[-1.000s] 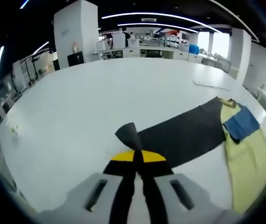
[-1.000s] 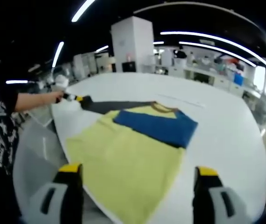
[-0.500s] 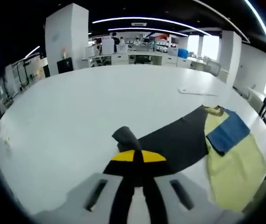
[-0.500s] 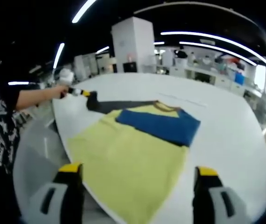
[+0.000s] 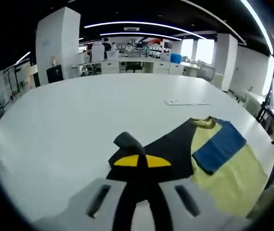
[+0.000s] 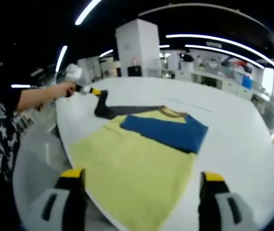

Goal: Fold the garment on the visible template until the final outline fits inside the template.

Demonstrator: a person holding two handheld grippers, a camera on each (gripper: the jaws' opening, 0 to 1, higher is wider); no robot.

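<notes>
the garment [image 6: 137, 159] lies spread on a wide white table [image 5: 79, 110], a pale yellow body with a blue sleeve [image 6: 168, 132] folded across its upper part and a black sleeve [image 6: 120, 111] stretched out to the side. in the left gripper view the left gripper [image 5: 141, 161] has its yellow-tipped jaws pressed together on the end of that black sleeve [image 5: 163, 149] — a small curl of dark cloth stands up just past the tips, and the sleeve runs from there back to the yellow body [image 5: 233, 178] and the blue sleeve [image 5: 219, 150] (the collar sits between the two sleeves). seen from the right gripper view, the same left gripper [image 6: 97, 91] is held in the person's hand [image 6: 65, 89] above the table's near-left edge, with the black sleeve hanging from it down to the table. the right gripper [image 6: 141, 180] hovers over the hem side of the garment, its two jaws set wide apart and holding nothing — the yellow cloth shows between them. a thin white strip [image 5: 185, 102] lies on the table beyond the collar, well apart from the garment.
</notes>
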